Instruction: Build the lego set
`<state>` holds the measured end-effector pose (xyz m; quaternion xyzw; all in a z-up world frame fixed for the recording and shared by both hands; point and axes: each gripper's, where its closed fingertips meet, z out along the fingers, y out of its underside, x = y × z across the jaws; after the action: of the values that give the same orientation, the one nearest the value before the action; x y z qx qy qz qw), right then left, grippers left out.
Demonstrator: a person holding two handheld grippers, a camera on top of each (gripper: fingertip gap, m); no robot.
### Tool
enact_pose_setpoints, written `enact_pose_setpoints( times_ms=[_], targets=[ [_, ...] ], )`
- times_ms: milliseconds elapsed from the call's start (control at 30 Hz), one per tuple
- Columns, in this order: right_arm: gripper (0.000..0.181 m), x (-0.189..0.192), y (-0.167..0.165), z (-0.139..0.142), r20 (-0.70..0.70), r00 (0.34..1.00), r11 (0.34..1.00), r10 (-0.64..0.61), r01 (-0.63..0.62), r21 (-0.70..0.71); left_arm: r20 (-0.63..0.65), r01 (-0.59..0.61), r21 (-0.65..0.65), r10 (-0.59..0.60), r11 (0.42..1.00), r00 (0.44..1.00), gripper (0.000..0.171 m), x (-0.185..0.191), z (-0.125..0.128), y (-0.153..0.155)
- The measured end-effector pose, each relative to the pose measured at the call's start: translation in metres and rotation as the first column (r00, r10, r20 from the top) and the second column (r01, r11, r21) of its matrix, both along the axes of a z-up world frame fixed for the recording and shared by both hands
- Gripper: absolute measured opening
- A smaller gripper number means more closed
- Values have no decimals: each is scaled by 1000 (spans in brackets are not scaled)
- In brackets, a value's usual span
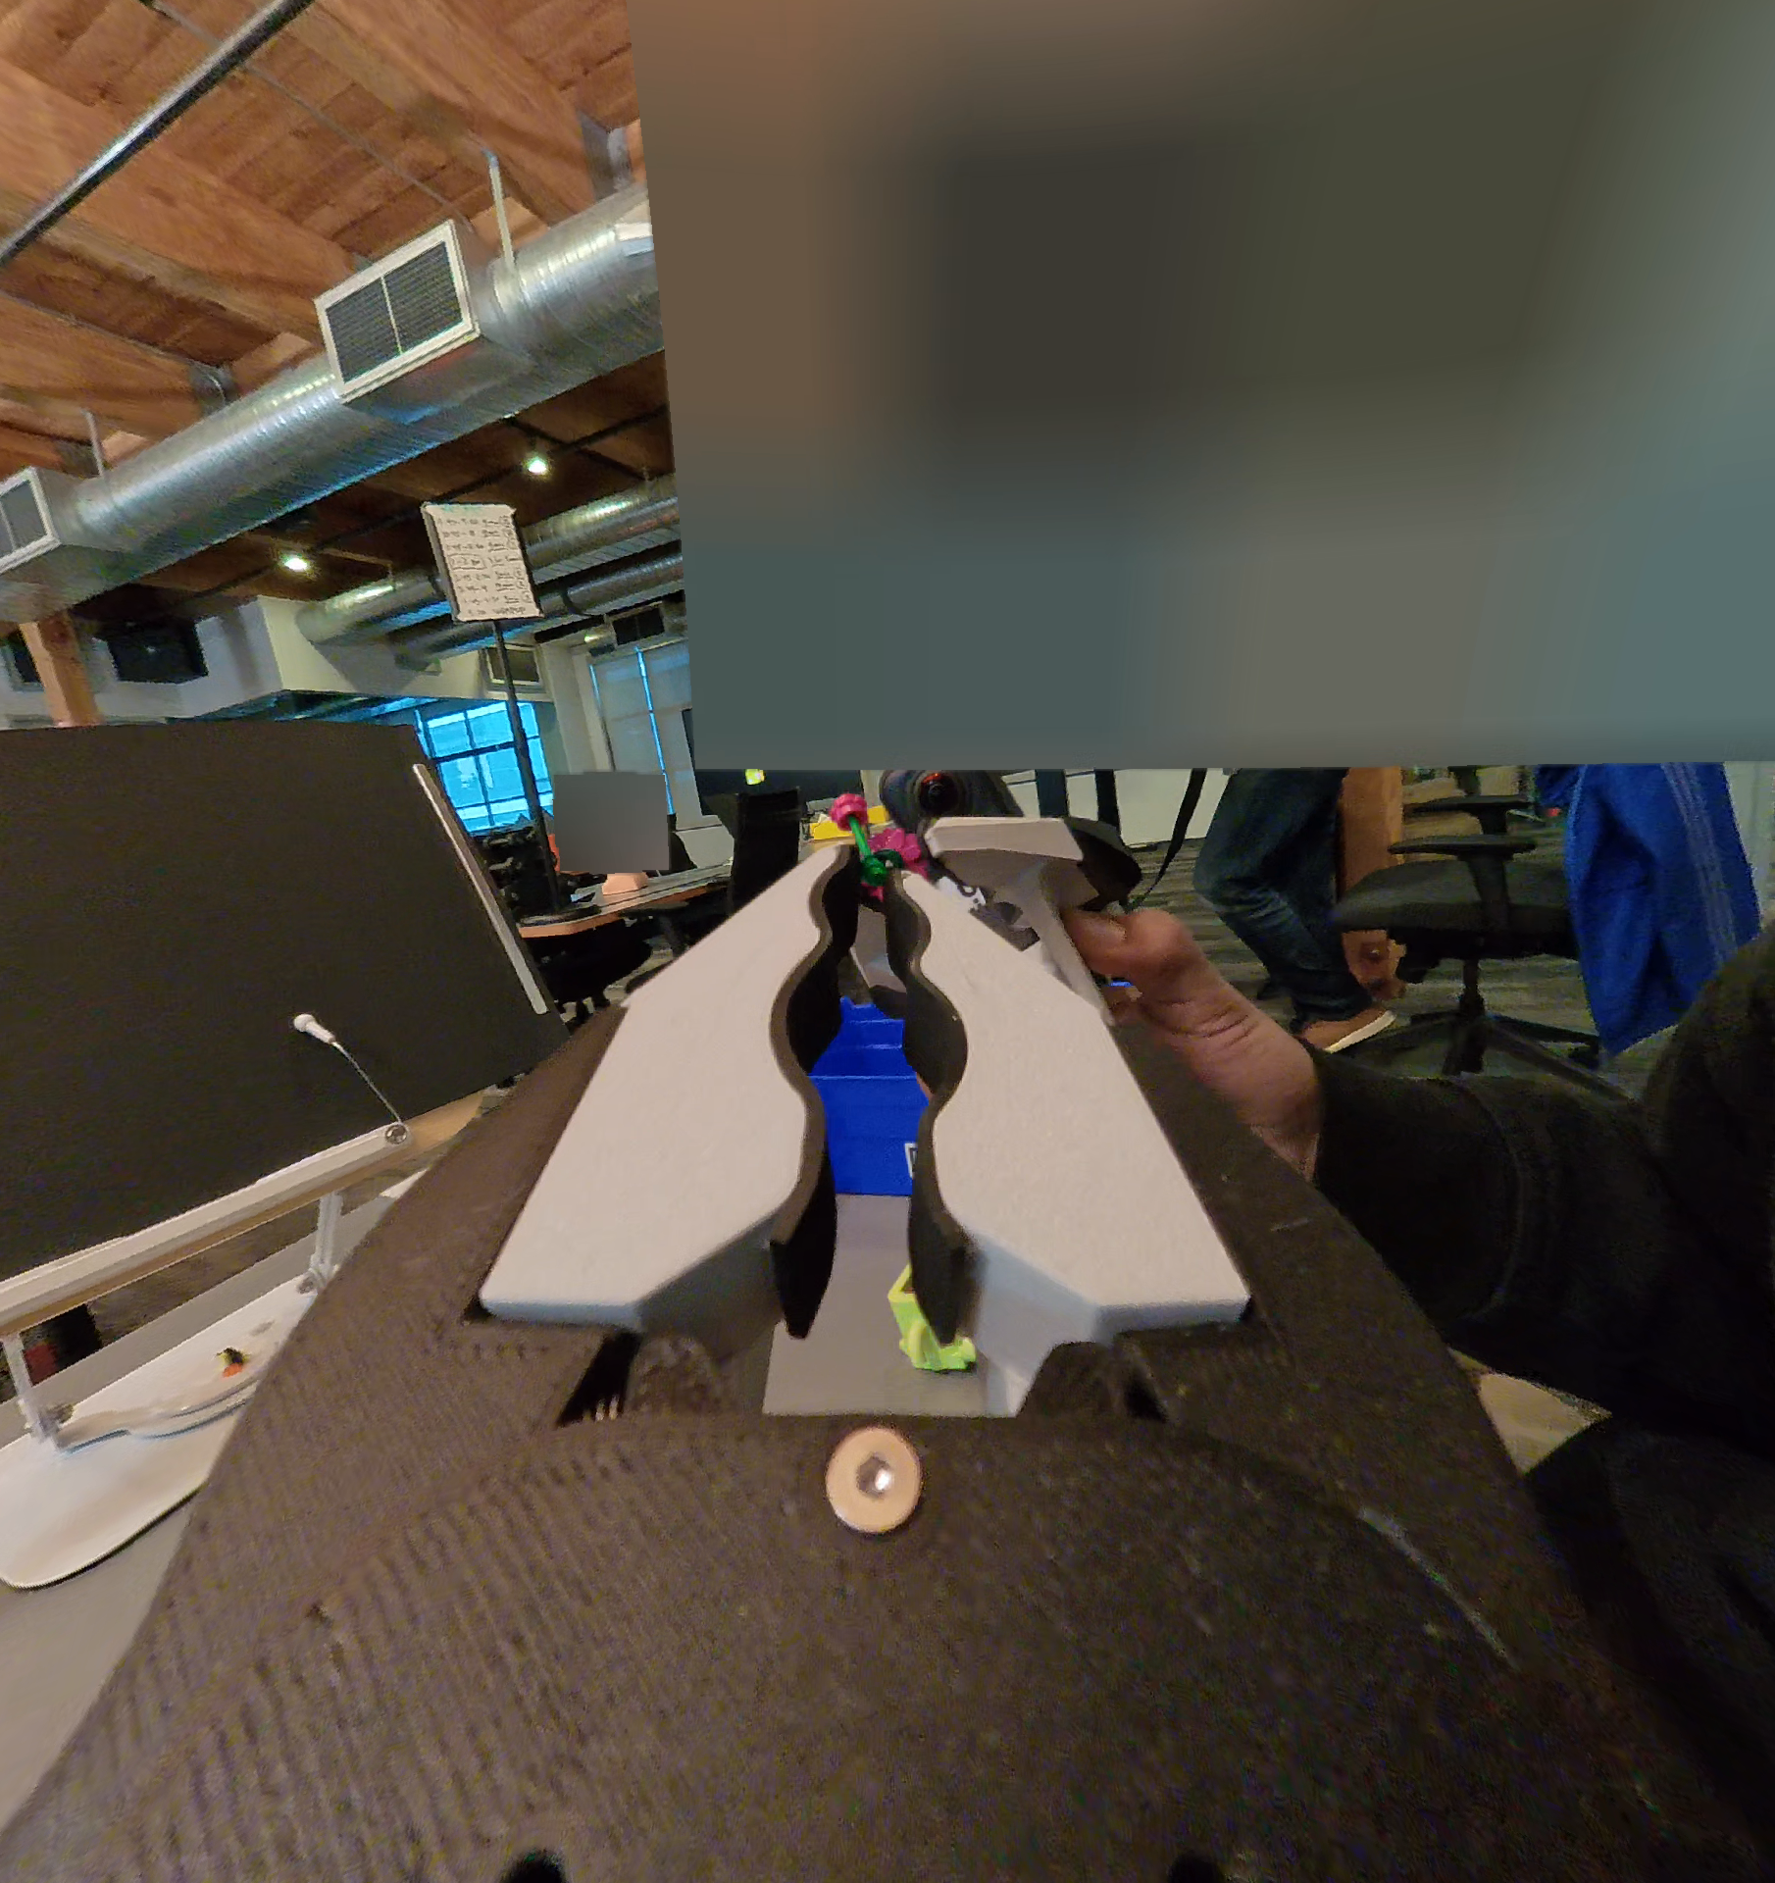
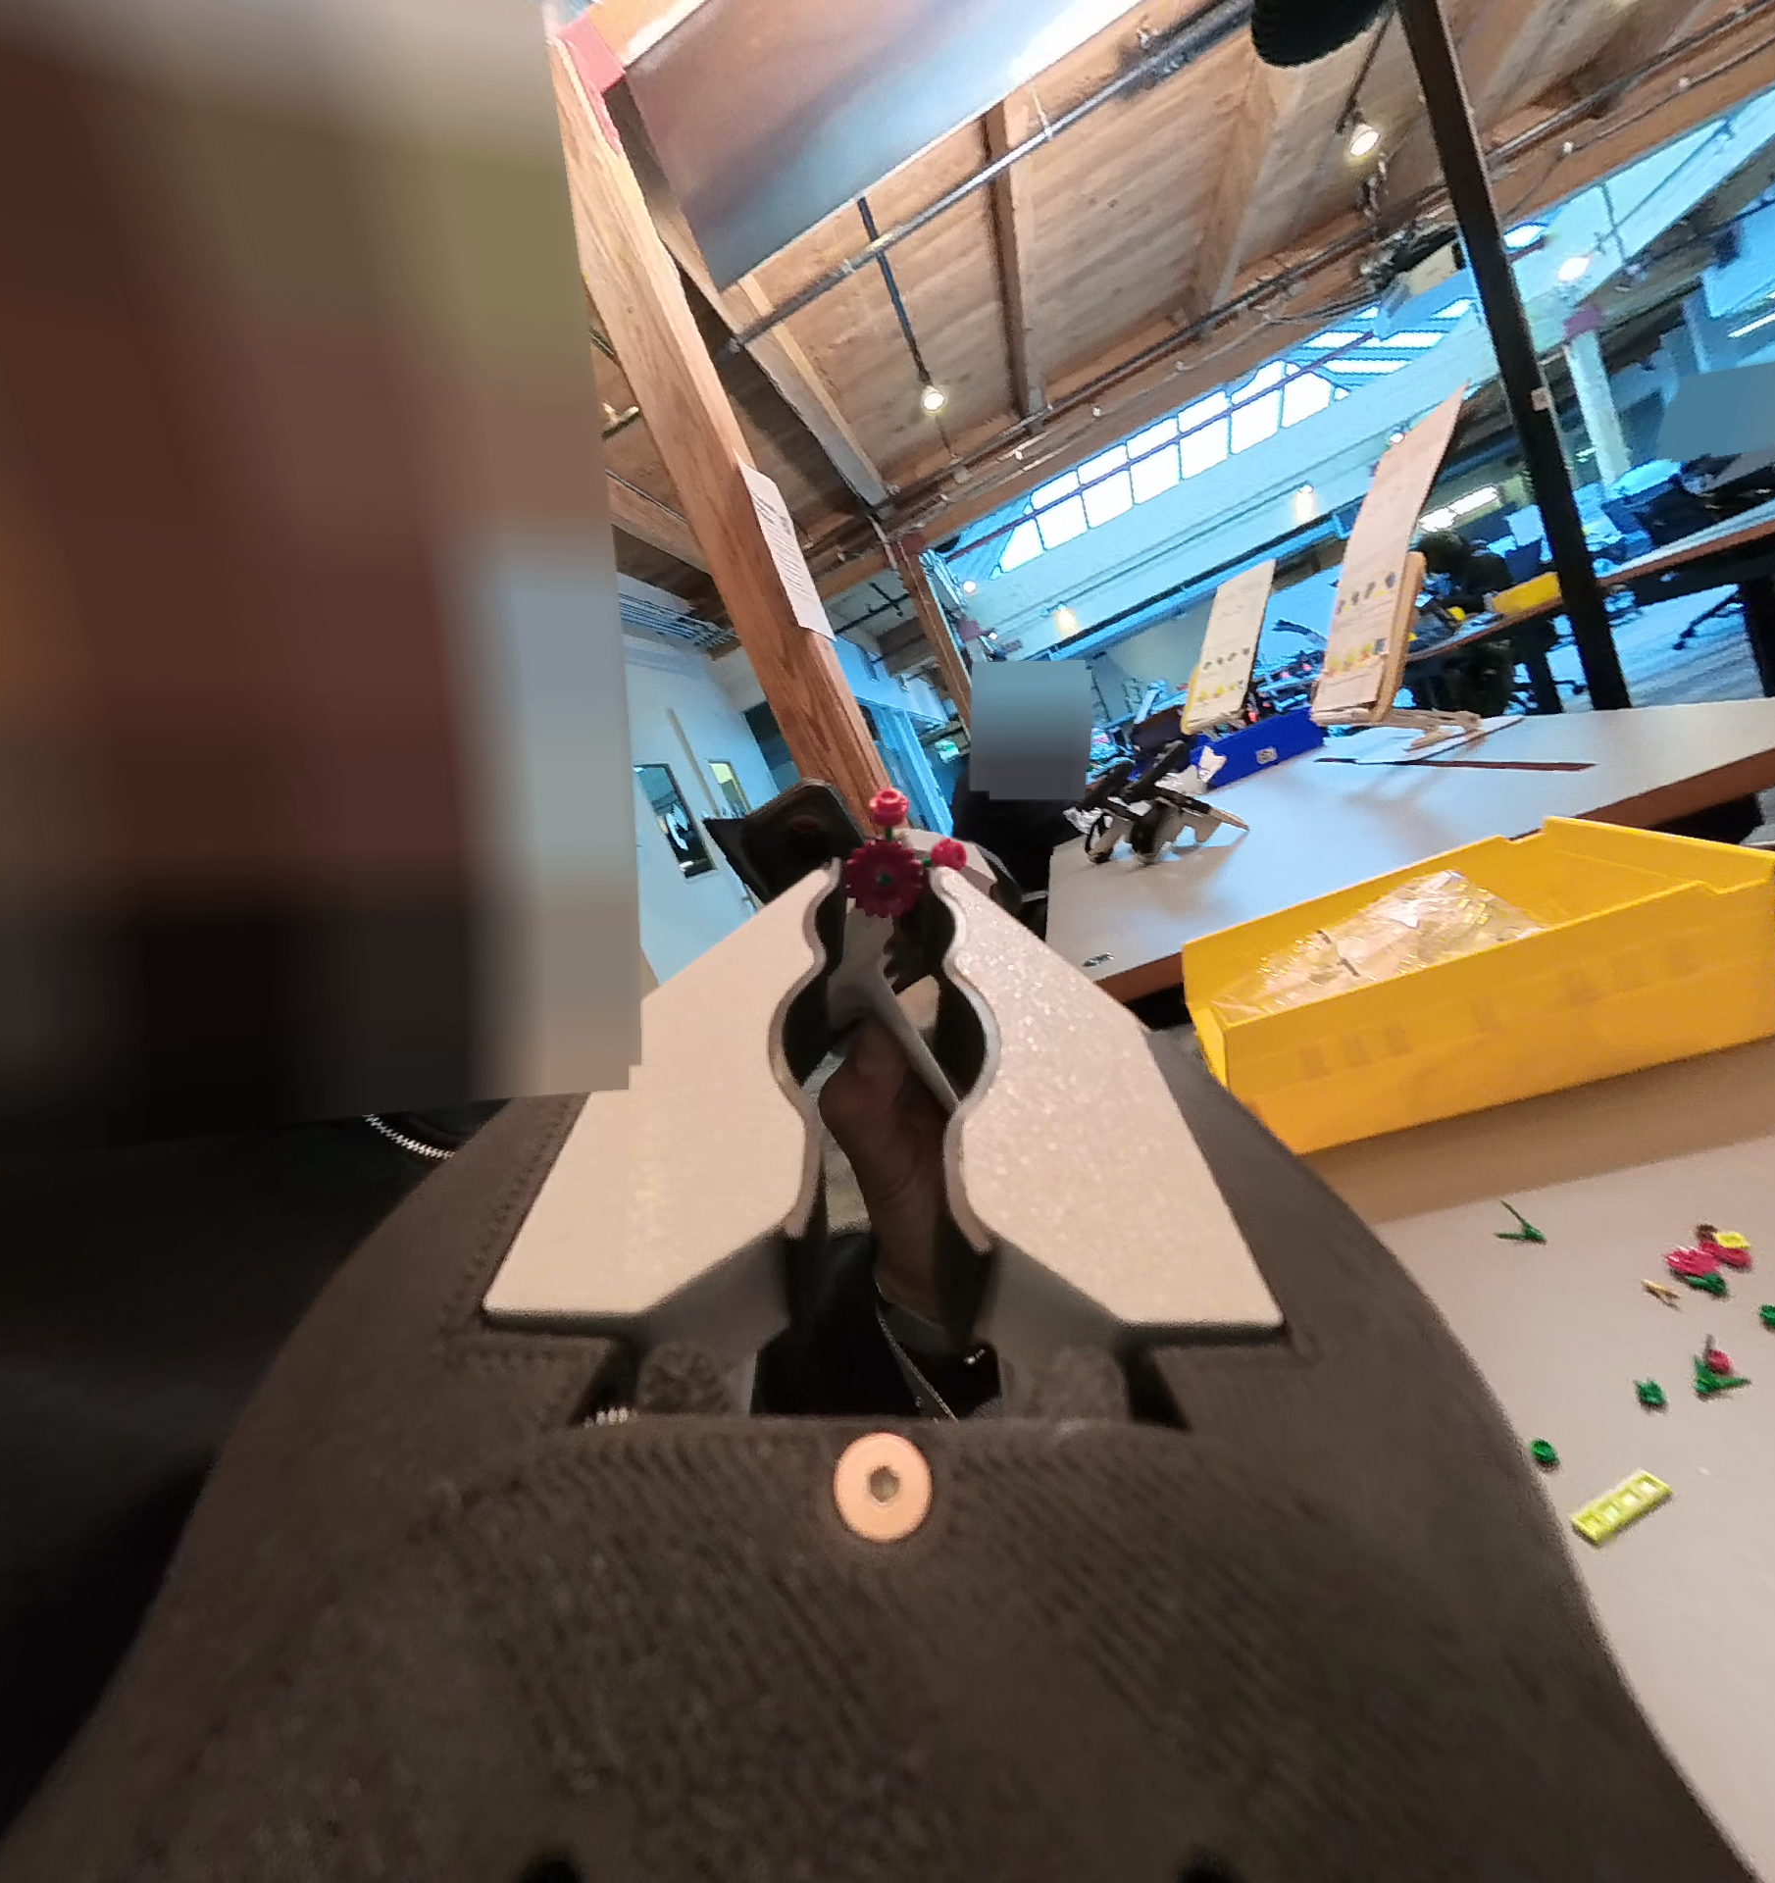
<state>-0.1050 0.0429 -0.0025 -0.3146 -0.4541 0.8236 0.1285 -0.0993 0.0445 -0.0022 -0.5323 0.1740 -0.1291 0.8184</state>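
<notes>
Both grippers are raised above the table with their tips meeting. My left gripper (image 1: 871, 866) is shut on the green stem (image 1: 868, 854) of a small lego flower sprig with magenta blossoms (image 1: 847, 811). My right gripper (image 2: 889, 884) is shut on a magenta flower (image 2: 883, 881) at the same sprig, with two small red buds (image 2: 889, 805) above it. The right gripper also shows in the left wrist view (image 1: 1006, 861), held by a hand (image 1: 1199, 1009). In the right wrist view, the left gripper's finger (image 2: 889, 1019) and a hand show between the right gripper's fingers.
A yellow bin (image 2: 1474, 1019) with clear bags stands on the grey table (image 2: 1474, 1681). Loose green and red flower pieces (image 2: 1704, 1263) and a lime plate (image 2: 1622, 1518) lie at the right. A blue bin (image 1: 868, 1100), a lime piece (image 1: 929, 1325) and a black board on a stand (image 1: 201, 968) show in the left wrist view. Less than 4 cm separates the two grippers' tips.
</notes>
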Motion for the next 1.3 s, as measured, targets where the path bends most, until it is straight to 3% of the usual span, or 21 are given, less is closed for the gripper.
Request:
enact_pose_setpoints(
  times_ms=[233, 533, 667, 733, 800, 967, 1067, 1133, 1233, 1300],
  targets=[
    [12, -3, 2, -4, 32, 997, 995, -69, 66, 77, -17, -19, -8, 19, 1000, 1000, 2, -3, -3, 2],
    [12, -3, 10, -2, 27, 993, 992, -113, 111, 67, 49, -15, -8, 15, 1000, 999, 2, -16, -4, 1],
    [12, -9, 12, -11, 24, 972, 951, -233, 223, 217, 104, -21, -25, 24, 999, 994, 2, -30, -10, 5],
    [12, -14, 12, -19, -2, 944, 882, -329, 308, 357, 126, -33, -53, 39, 998, 991, 2, -40, -19, 10],
    [13, -18, 14, -26, -72, 898, 753, -434, 406, 518, 146, -50, -102, 64, 994, 987, 2, -51, -33, 18],
    [12, -25, 23, -42, -349, 734, 212, -583, 552, 807, 231, -27, -319, 105, 948, 967, 2, -82, -86, 46],
    [13, -30, 30, -52, -428, 679, -22, -597, 519, 854, 341, 89, -480, 92, 873, 936, 2, -93, -124, 60],
    [13, -32, 31, -60, -418, 678, -73, -605, 475, 877, 432, 207, -592, 90, 779, 897, 3, -96, -156, 68],
    [13, -36, 36, -80, -324, 690, -68, -647, 372, 926, 539, 377, -700, 103, 607, 836, 3, -92, -204, 72],
    [13, -36, 43, -92, -264, 685, -64, -679, 303, 951, 589, 451, -717, 117, 532, 799, 3, -89, -223, 72]
  ],
)
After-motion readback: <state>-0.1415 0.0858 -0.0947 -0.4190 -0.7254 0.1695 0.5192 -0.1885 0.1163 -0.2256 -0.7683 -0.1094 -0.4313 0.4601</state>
